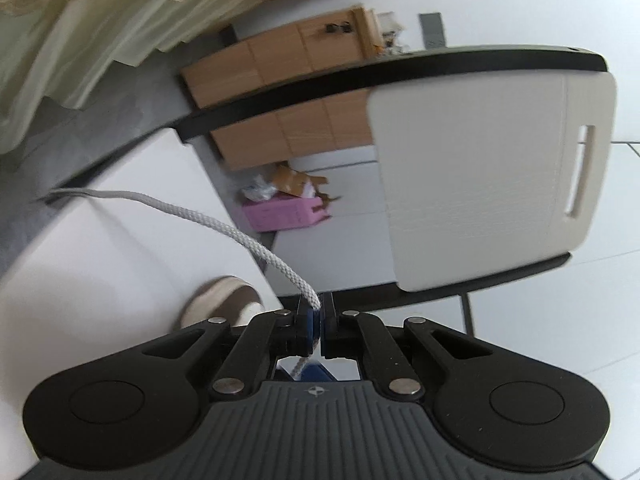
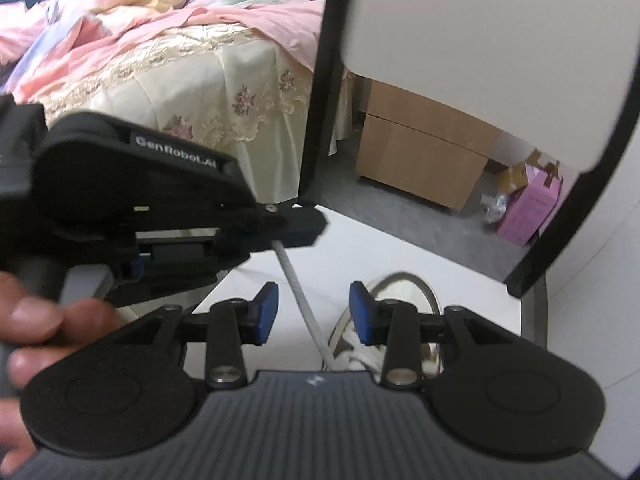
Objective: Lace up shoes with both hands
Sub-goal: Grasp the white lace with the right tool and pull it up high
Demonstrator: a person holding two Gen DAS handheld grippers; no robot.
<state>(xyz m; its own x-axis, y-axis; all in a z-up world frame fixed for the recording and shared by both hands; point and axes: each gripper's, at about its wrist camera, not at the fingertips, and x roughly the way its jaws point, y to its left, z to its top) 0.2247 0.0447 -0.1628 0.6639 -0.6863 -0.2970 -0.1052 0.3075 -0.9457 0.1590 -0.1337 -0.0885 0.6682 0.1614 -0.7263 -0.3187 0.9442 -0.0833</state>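
Note:
A grey braided shoelace (image 1: 240, 236) runs taut across the white table (image 1: 100, 280) into my left gripper (image 1: 318, 316), which is shut on it. A beige shoe (image 1: 224, 300) lies just left of the left gripper's fingers. In the right wrist view the left gripper (image 2: 308, 228) reaches in from the left, held by a hand (image 2: 32, 320), and pinches the shoelace (image 2: 294, 280). The lace slants down between the blue pads (image 2: 266, 304) of my right gripper (image 2: 313, 308), which stands open without pressing it. The shoe (image 2: 404, 292) lies partly hidden behind the right finger.
A chair with a white back (image 1: 480, 184) and a black frame (image 2: 316, 120) stands just beyond the table. Behind it are a wooden cabinet (image 2: 420, 152), a pink box (image 2: 528, 208) on the floor and a bed (image 2: 180, 60) with pink bedding.

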